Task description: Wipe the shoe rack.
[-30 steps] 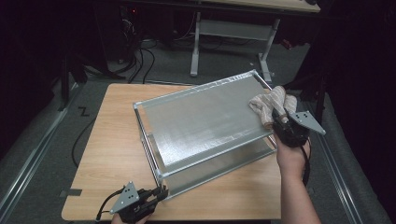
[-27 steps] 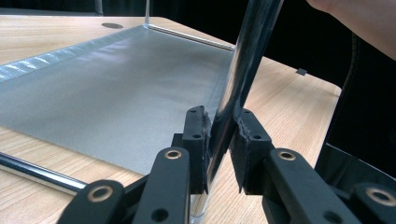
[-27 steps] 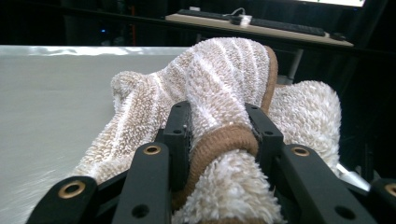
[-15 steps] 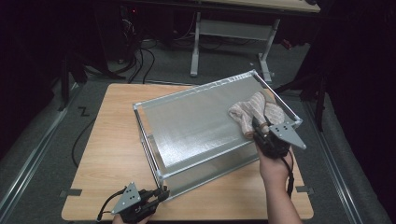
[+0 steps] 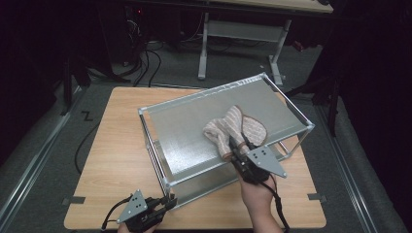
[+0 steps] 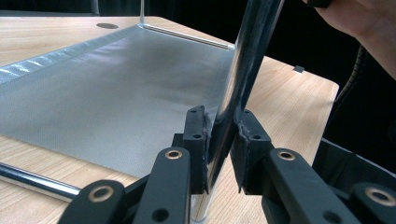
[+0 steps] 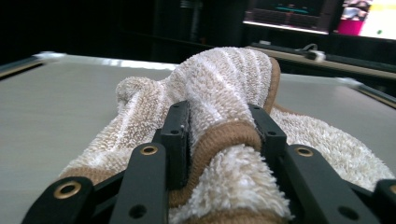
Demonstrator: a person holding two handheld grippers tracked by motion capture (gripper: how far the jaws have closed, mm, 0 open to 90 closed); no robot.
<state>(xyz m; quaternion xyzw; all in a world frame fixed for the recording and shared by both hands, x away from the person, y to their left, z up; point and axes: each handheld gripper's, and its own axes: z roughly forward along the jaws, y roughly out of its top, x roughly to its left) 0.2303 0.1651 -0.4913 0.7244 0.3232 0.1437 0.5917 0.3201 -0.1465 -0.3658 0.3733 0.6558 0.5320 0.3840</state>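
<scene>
towel [image 5: 235, 130], beige with a brown hem, lies bunched on the top shelf [image 5: 194, 131] of the metal rack [image 5: 286, 109], a bit toward the rack's right side and close to its near edge. your right gripper [image 5: 232, 145] has its jaws clamped on a thick fold of this towel; in the right gripper view the brown hem [image 7: 219, 137] is squeezed between the two black pads and the cloth [image 7: 224, 79] rises above them in a hump. the rest of the towel spreads on the grey shelf surface behind and to the sides of the jaws.

your left gripper [image 5: 167, 201] is at the near left corner of the rack, near the front edge of the desk [image 5: 116, 160]. its jaws are together on the chrome corner post [image 6: 243, 70] of the rack; in the left gripper view both pads press on the tube from either side, low on the post. behind it you see the lower shelf [image 6: 107, 93], a grey mesh sheet, and the wooden desk top under it.

the rack stands turned on the desk, with its far right corner over the back right part of the desk. your right hand [image 5: 257, 194] comes in from the near edge, and a black cable [image 5: 279, 208] trails from the gripper along the wrist.
</scene>
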